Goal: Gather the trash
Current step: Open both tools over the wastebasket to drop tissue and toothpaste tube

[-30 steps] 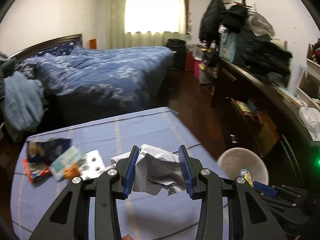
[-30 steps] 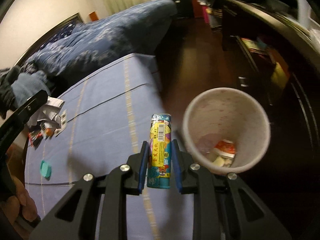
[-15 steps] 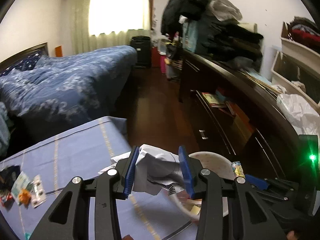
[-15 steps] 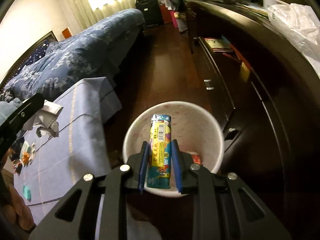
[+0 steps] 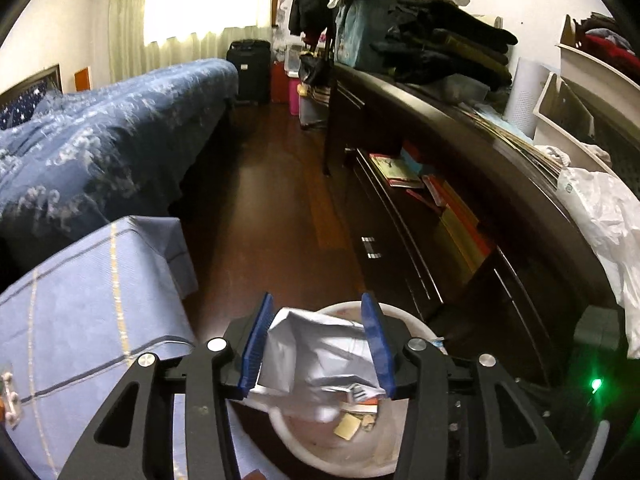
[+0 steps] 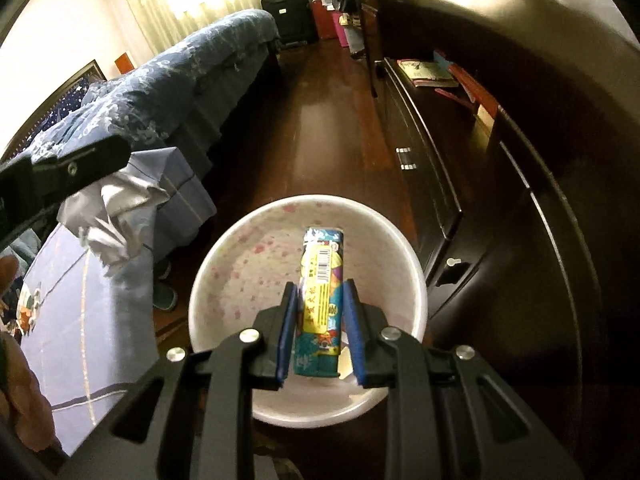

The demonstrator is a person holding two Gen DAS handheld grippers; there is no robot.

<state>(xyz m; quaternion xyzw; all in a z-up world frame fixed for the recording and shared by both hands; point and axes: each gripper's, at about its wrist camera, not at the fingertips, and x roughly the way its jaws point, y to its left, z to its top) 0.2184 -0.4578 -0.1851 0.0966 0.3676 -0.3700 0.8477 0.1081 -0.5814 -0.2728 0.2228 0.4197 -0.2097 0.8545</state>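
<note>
My left gripper (image 5: 316,308) holds a crumpled white paper (image 5: 320,348) between its blue pads, and its jaws are opening. It hangs over the near rim of the white bin (image 5: 416,328), which has scraps at the bottom. The right wrist view shows that paper (image 6: 112,212) hanging under the left gripper's black finger (image 6: 72,168), left of the bin. My right gripper (image 6: 320,286) grips a teal and yellow snack packet (image 6: 320,264) directly over the bin's pink-speckled inside (image 6: 240,264). Its jaws are just starting to open.
A table with a blue cloth (image 5: 80,320) stands left of the bin, with small wrappers (image 6: 28,308) at its far left. A dark dresser (image 5: 460,184) runs along the right. A bed (image 5: 100,140) lies beyond, across a strip of wooden floor (image 5: 280,200).
Both grippers swung right from above the table to above the bin, each with its load still between the pads. The left pads now stand slightly wider apart.
</note>
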